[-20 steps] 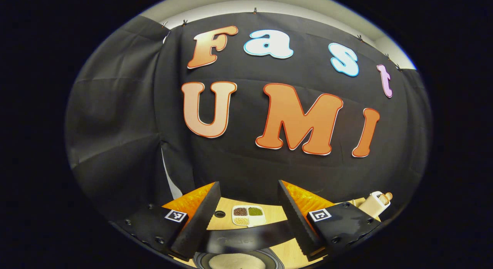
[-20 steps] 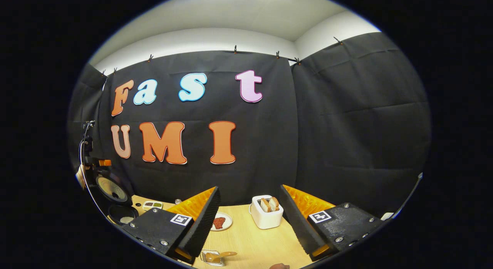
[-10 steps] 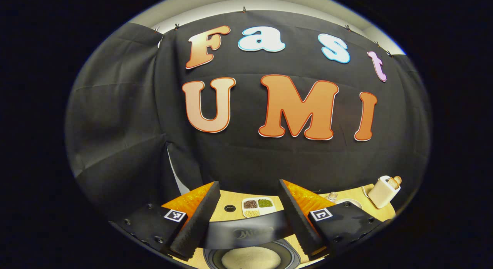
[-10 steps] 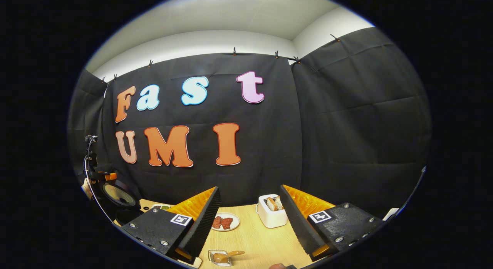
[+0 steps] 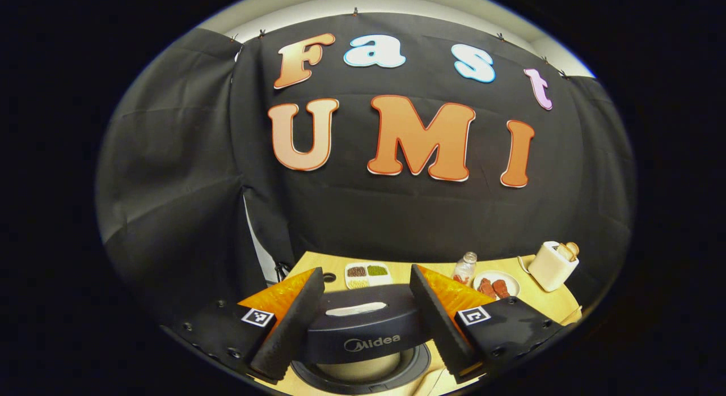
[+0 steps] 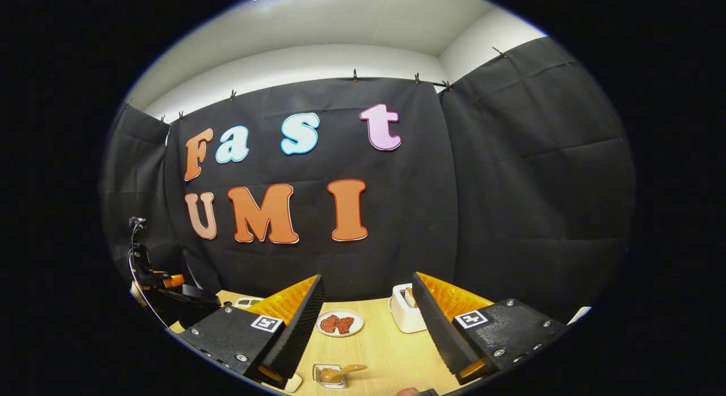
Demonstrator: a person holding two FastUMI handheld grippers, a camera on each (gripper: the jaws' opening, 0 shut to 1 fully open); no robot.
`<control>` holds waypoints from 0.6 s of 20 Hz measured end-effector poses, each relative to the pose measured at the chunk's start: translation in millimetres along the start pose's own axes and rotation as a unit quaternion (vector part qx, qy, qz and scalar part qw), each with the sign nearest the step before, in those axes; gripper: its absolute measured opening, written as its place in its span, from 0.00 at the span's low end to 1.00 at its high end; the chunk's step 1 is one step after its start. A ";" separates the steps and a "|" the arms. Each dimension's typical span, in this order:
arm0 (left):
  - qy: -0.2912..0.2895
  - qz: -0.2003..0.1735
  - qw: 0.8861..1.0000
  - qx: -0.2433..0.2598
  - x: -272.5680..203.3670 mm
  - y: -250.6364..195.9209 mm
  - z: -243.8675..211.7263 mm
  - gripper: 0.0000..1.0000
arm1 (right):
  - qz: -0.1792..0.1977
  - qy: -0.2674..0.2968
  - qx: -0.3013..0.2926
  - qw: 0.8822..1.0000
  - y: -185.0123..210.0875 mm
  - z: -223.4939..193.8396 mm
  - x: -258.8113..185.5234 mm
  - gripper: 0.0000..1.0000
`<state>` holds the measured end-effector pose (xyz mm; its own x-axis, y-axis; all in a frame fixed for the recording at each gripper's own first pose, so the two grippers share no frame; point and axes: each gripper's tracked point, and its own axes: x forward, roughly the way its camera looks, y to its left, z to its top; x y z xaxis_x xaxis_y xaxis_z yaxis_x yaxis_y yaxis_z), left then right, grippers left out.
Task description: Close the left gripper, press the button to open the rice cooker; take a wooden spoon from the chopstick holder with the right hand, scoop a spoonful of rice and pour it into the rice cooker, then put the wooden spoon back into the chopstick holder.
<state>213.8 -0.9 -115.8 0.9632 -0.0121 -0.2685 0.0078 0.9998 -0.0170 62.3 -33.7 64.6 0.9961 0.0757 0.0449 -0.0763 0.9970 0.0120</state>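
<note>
While both grippers gape wide and empty, the rice cooker [image 5: 363, 333] lid hangs half-open

rice cooker [image 5: 363, 333] | dark | lid partly lowered | on table

Left claw [image 5: 363, 322] black screwed housings, square coded markers, ribbed wedge fingers [image 5: 289, 328]

Left gripper [image 5: 363, 316] and right gripper [image 6: 366, 322] both hold their jaws spread wide.
</note>
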 end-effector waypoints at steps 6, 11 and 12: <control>0.043 0.002 0.999 -0.007 -21.7 -8.0 -73.9 0.99 | 0.020 0.019 0.002 1.000 -3.7 -14.1 -7.2 0.94; 0.033 0.013 0.999 0.013 -25.9 -10.6 -106.0 0.99 | 0.026 0.034 0.003 0.999 -9.4 -25.5 -13.5 0.95; 0.029 0.017 0.999 0.020 -26.7 -10.3 -110.6 0.99 | 0.026 0.034 0.003 0.999 -11.2 -26.0 -15.3 0.95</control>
<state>158.3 -12.4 -215.0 0.9460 0.0231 -0.3234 -0.0137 0.9994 0.0313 49.0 -45.6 37.7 0.9915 0.1280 -0.0232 -0.1276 0.9917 0.0182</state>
